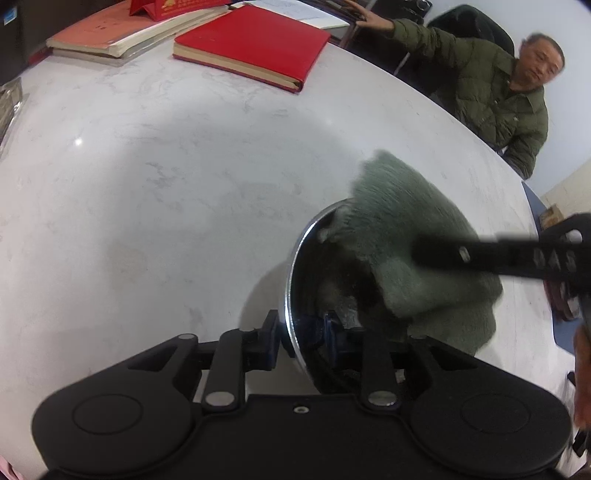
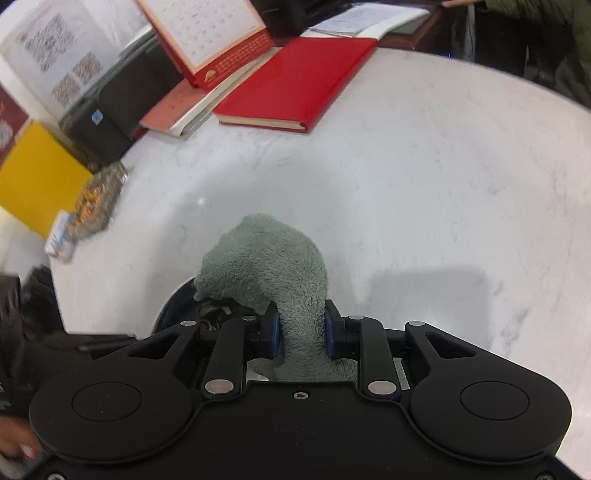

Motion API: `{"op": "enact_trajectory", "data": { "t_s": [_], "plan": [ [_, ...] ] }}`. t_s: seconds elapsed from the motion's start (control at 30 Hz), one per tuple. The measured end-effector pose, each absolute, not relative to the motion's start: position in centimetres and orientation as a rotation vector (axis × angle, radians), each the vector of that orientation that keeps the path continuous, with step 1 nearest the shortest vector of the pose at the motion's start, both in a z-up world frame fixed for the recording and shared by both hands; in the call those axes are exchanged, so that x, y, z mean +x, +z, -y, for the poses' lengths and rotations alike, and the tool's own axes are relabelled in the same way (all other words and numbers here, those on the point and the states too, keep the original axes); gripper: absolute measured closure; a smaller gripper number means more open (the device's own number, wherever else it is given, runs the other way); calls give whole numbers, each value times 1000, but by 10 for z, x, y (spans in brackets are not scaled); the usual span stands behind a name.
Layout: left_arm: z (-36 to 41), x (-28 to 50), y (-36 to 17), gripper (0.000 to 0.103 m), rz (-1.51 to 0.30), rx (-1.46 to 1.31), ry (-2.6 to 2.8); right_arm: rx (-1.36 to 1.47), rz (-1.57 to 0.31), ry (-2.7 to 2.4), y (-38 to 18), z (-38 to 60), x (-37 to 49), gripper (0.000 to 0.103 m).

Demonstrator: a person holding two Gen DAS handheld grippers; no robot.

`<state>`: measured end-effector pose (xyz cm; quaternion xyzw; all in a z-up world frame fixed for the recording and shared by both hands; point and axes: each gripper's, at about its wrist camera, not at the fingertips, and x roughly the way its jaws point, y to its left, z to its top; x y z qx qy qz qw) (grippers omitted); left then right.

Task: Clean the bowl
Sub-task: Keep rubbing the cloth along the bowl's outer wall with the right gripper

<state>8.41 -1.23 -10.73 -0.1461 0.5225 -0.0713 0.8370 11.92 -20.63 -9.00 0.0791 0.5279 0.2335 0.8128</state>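
Note:
A shiny metal bowl (image 1: pixel 295 280) stands tilted on its side on the white marble table (image 1: pixel 166 177). My left gripper (image 1: pixel 301 338) is shut on its near rim, with one finger outside and the other inside. A fluffy grey-green cloth (image 1: pixel 399 206) is draped over the bowl's far rim and into its hollow. My right gripper (image 2: pixel 301 332) is shut on a bunched part of the cloth (image 2: pixel 273 258), and it reaches in from the right in the left wrist view (image 1: pixel 428 251). In the right wrist view only a dark piece of the bowl (image 2: pixel 177 302) shows under the cloth.
A red book (image 1: pixel 251 44) and a stack of books (image 1: pixel 118 33) lie at the table's far side, with a desk calendar (image 2: pixel 210 40) behind. A person in a green jacket (image 1: pixel 491 85) sits at the far right. A yellow box (image 2: pixel 37 177) and a snack packet (image 2: pixel 96 199) are at the left edge.

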Motion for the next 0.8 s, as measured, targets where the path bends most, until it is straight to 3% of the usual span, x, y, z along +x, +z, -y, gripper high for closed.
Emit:
{"op": "enact_trajectory", "data": {
  "t_s": [0.3,0.53,0.67,0.8],
  "plan": [
    [17,88,-109,81,-1054,-337,-112,466,-1211,399,-107,240,68,75],
    [3,115,-93,86,-995,-314,-145,407,-1176,415,-102,237,73,79],
    [-4,109,-98,95,-1048,-307,-159,264,-1141,432,-92,228,86,83],
    [-6,92,-97,90,-1095,-275,-192,167,-1123,483,-87,222,105,85]
  ]
}}
